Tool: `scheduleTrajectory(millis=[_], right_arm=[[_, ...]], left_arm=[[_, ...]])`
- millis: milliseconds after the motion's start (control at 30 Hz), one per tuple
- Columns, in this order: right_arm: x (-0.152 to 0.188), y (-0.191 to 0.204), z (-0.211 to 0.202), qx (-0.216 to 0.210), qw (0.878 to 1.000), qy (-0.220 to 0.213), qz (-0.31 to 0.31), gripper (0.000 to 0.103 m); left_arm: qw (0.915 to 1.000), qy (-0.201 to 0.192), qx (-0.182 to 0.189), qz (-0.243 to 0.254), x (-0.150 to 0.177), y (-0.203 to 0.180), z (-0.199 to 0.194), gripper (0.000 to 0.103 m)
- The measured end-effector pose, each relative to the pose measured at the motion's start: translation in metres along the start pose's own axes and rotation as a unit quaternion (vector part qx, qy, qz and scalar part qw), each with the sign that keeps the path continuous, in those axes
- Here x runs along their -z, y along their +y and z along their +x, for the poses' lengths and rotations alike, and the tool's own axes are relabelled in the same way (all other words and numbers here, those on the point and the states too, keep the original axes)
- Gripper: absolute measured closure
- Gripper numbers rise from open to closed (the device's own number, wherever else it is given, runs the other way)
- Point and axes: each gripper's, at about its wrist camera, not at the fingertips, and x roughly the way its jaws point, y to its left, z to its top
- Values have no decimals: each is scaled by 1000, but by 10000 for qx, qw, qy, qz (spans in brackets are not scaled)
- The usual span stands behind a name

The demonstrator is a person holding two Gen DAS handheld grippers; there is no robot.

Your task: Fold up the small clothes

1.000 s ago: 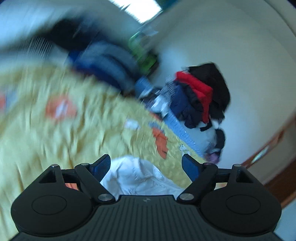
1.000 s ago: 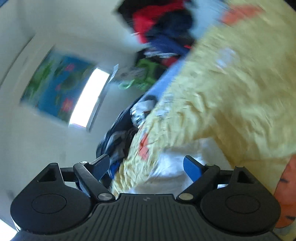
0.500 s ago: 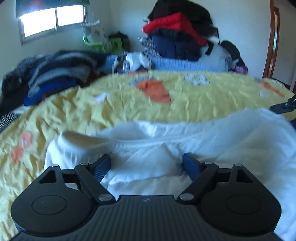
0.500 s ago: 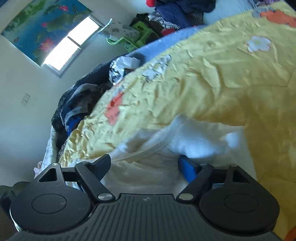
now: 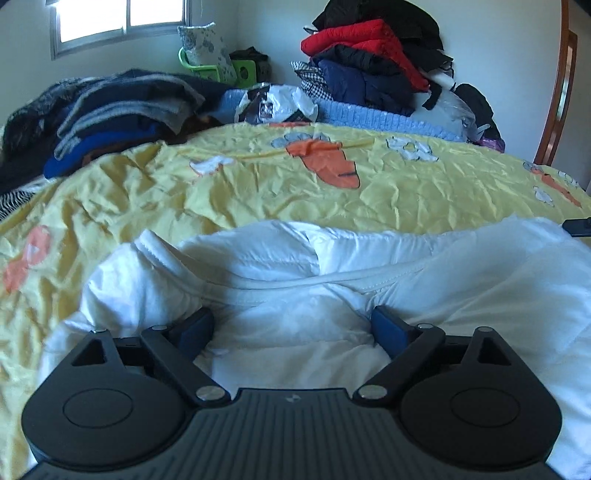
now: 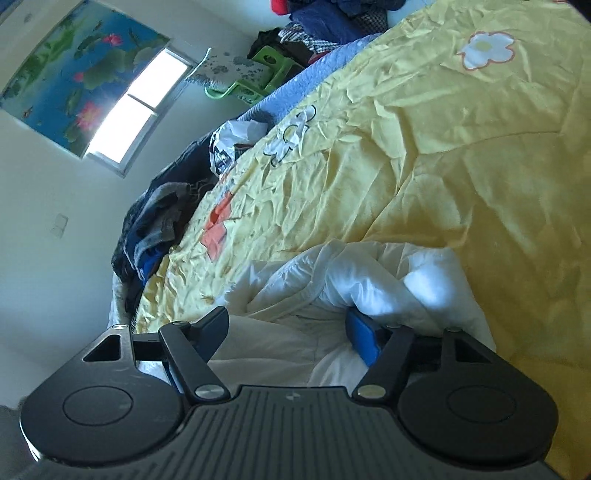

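Garment: a white garment [image 5: 280, 332] is lying crumpled on the yellow quilt [image 5: 280, 199] of the bed, spreading under both grippers.
Left gripper: the left gripper [image 5: 293, 328] is sitting low over the garment, jaws wide and having just been opening; white cloth is lying between the blue pads [image 5: 384, 328], which are not pressing on it.
Right gripper: the right gripper [image 6: 286, 332] is standing over a bunched edge of the garment [image 6: 369, 280], jaws fairly wide and having just been closing; cloth is bulging between them, and no clamping is showing.
Background: clothes piles [image 5: 369, 62] are lying at the far edge of the bed, below a window [image 5: 122, 18].
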Motion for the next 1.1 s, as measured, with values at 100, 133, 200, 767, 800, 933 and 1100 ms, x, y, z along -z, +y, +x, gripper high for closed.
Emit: scheduleTrajectory(millis=[100, 133, 200, 767, 800, 933, 1100], right_arm=[[10, 13, -59, -457, 9978, -318, -346, 20], [16, 13, -79, -376, 9968, -436, -547, 10], [30, 7, -113, 121, 9946, -556, -864, 1], [75, -47, -89, -464, 9959, 728, 262, 1], [76, -43, -84, -486, 9957, 755, 238, 1], [81, -30, -76, -416, 9954, 857, 55, 8], [87, -25, -80, -392, 9954, 878, -15, 75]], left_arm=[[9969, -448, 334, -546, -4, 26, -61, 10], [9937, -628, 481, -791, 1, 41, -83, 10], [9881, -696, 604, -1233, 17, 72, -115, 9], [9061, 636, 1727, -3809, 103, 157, -79, 0], [8991, 712, 1905, -3876, 103, 152, -77, 0], [9169, 757, 1865, -3447, 98, 132, -75, 1], [9287, 1130, 1709, -3091, 88, 125, -69, 68]])
